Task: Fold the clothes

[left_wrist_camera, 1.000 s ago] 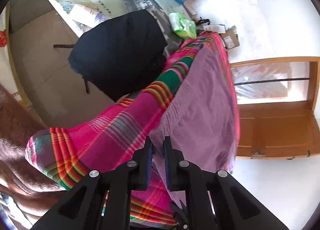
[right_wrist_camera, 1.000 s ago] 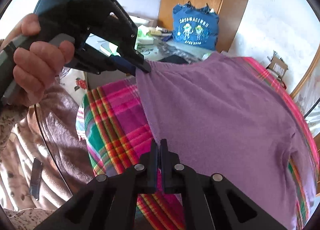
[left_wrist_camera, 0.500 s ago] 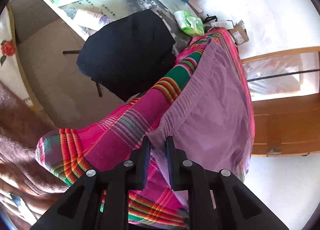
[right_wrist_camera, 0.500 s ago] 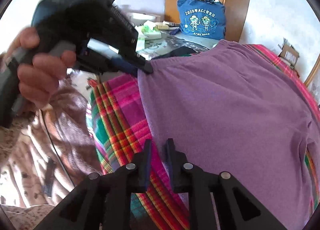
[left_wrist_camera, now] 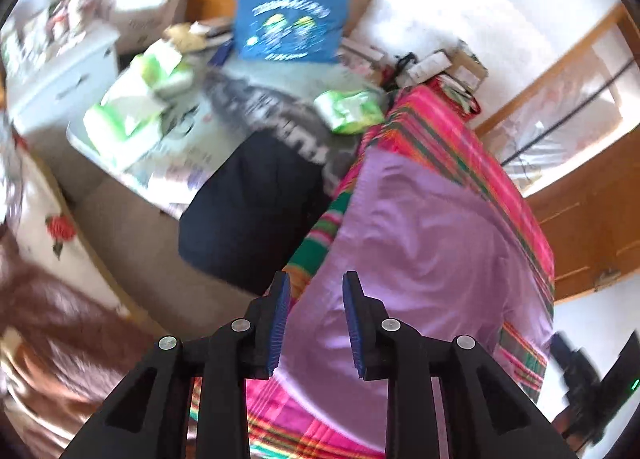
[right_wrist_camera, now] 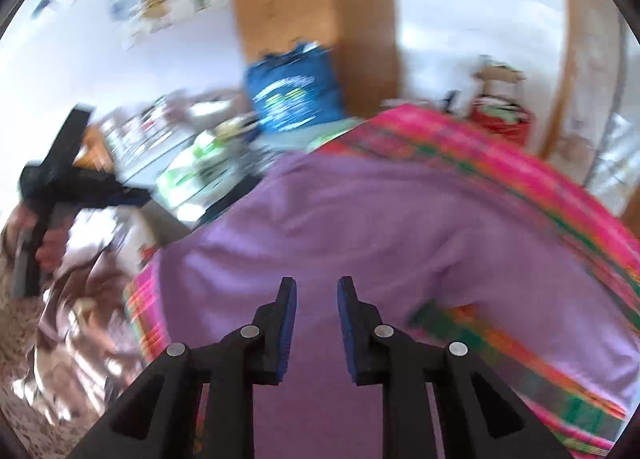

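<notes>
Both hand-held grippers up and off the cloth since a second ago: left hand-held gripper [left_wrist_camera: 313, 313], then pinched shut on the near edge of the purple garment [left_wrist_camera: 432, 243], now lifted clear, jaws just opening to a narrow gap with nothing pressed between the blue pads; right hand-held gripper [right_wrist_camera: 317, 317] likewise raised and swung sideways, jaws just opening, pads apart and empty, purple cloth only in the background behind the gap. Both views smeared by motion. Purple garment released and lying spread flat on the pink, green and orange plaid blanket [left_wrist_camera: 460, 131], its near edge close to the blanket's near border, one fold or sleeve edge visible toward the right in the right wrist view. Cluttered desk [left_wrist_camera: 192, 163] with green packets and a blue printed bag [left_wrist_camera: 288, 11] well apart from the garment, untouched. Probable meaning for the task: laying-out or one fold placed and let go, garment still broad rather than compact, so further folds likely needed; next grasp points probably a side edge or the far hem.
</notes>
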The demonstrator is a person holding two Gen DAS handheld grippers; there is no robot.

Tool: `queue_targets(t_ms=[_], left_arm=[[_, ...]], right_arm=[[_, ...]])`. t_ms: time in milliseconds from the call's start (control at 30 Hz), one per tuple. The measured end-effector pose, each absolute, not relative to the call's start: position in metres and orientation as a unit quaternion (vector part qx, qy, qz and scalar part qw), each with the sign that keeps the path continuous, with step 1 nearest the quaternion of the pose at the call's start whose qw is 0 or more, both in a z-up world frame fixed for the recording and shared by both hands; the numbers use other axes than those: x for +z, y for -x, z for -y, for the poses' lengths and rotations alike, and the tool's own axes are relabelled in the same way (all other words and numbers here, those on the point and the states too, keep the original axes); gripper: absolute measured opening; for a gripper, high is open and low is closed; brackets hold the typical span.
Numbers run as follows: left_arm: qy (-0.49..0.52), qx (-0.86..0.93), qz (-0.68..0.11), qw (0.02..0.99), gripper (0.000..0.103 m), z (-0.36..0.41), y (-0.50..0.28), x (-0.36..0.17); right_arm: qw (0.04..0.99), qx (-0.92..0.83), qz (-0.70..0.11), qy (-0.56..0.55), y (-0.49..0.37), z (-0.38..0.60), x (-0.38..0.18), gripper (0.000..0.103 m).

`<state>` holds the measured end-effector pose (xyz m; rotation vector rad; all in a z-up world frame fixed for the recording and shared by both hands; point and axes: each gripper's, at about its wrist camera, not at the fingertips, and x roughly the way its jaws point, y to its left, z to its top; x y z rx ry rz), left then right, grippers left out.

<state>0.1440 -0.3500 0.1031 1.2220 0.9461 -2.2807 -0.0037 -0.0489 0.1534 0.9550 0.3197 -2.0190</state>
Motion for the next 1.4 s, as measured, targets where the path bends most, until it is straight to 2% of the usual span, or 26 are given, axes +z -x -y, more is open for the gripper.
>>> queue_targets(t_ms=[133, 233, 300, 400, 533, 767, 900, 967, 1267, 1400], left_arm=[[-0.428, -0.837, -0.290, 0.176, 0.028, 0.336, -0.112, 0.136], [-0.416, -0.858, -0.255, 0.160, 0.028, 0.324, -0.090, 0.157], [-0.414, -0.867, -0.232, 0.153, 0.036, 0.318, -0.071, 0.167], [-0.425, -0.866, -0.216, 0.150, 0.036, 0.314, -0.047, 0.173], [-0.441, -0.864, -0.200, 0.139, 0.036, 0.309, -0.033, 0.171], [-0.464, -0.859, -0.168, 0.139, 0.036, 0.305, -0.004, 0.179], [-0.458, -0.868, -0.141, 0.132, 0.036, 0.300, 0.017, 0.184], [-0.475, -0.861, -0.132, 0.126, 0.037, 0.298, 0.031, 0.168], [-0.516, -0.847, -0.102, 0.078, 0.037, 0.290, 0.086, 0.099], [-0.520, -0.849, -0.059, 0.074, 0.037, 0.289, 0.104, 0.081]], right_arm=[[0.405, -0.837, -0.116, -0.349, 0.032, 0.029, 0.193, 0.022], [0.385, -0.858, -0.121, -0.318, 0.049, 0.022, 0.220, 0.027], [0.375, -0.865, -0.129, -0.308, 0.061, 0.024, 0.229, 0.031], [0.373, -0.863, -0.125, -0.316, 0.078, 0.028, 0.236, 0.030], [0.415, -0.841, -0.069, -0.339, 0.087, 0.023, 0.244, 0.031], [0.386, -0.860, -0.086, -0.321, 0.106, 0.020, 0.262, 0.032], [0.377, -0.863, -0.093, -0.323, 0.126, 0.022, 0.256, 0.033], [0.374, -0.861, -0.095, -0.331, 0.137, 0.024, 0.248, 0.034], [0.378, -0.822, -0.154, -0.398, 0.178, 0.057, 0.150, 0.034], [0.387, -0.808, -0.171, -0.409, 0.199, 0.070, 0.122, 0.034]])
